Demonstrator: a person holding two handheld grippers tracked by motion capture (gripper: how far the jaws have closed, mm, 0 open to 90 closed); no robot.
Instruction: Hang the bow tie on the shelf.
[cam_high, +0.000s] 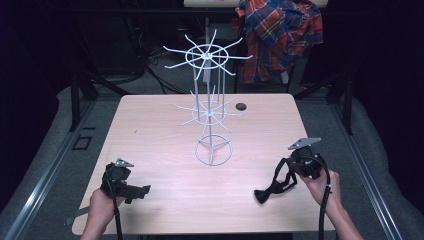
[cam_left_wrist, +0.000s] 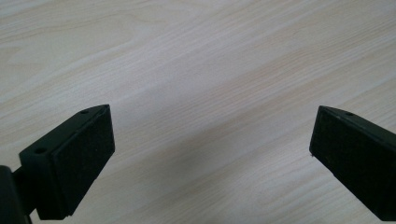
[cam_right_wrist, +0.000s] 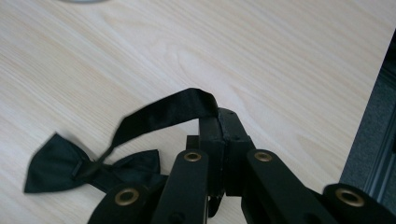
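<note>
- High view: table (cam_high: 150, 120) carries a white wire rack (cam_high: 210, 107) at centre-back, its ring base on the wood. Plaid shirt (cam_high: 277, 35) hangs behind the far edge.
- Bow tie (cam_high: 267, 192) sits front-right on the table; bow lies on the wood, strap rises up-right into the right gripper (cam_high: 290, 167). Right hand (cam_high: 322, 185) holds that gripper raised near the right edge.
- Left gripper (cam_high: 142, 190) is low at the front-left, held by the left hand (cam_high: 102, 200), jaws pointing right toward the middle. Well apart from the bow tie; bare wood between the two grippers and in front of the rack base.
- Small dark hole (cam_high: 241, 106) in the tabletop right of the rack, near the far edge.
- Left gripper view: left gripper (cam_left_wrist: 212, 135) jaws spread wide, nothing between them, plain wood grain below and ahead.
- Right gripper view: right gripper (cam_right_wrist: 224, 126) jaws clenched on the bow tie (cam_right_wrist: 93, 168) strap; strap loops over the jaw tips and runs down-left to the bow, which rests on the wood left of the jaws.
- Table edge runs down the right side of this view, close to the jaws; grey floor (cam_right_wrist: 373, 144) beyond. Open wood ahead and to the left.
</note>
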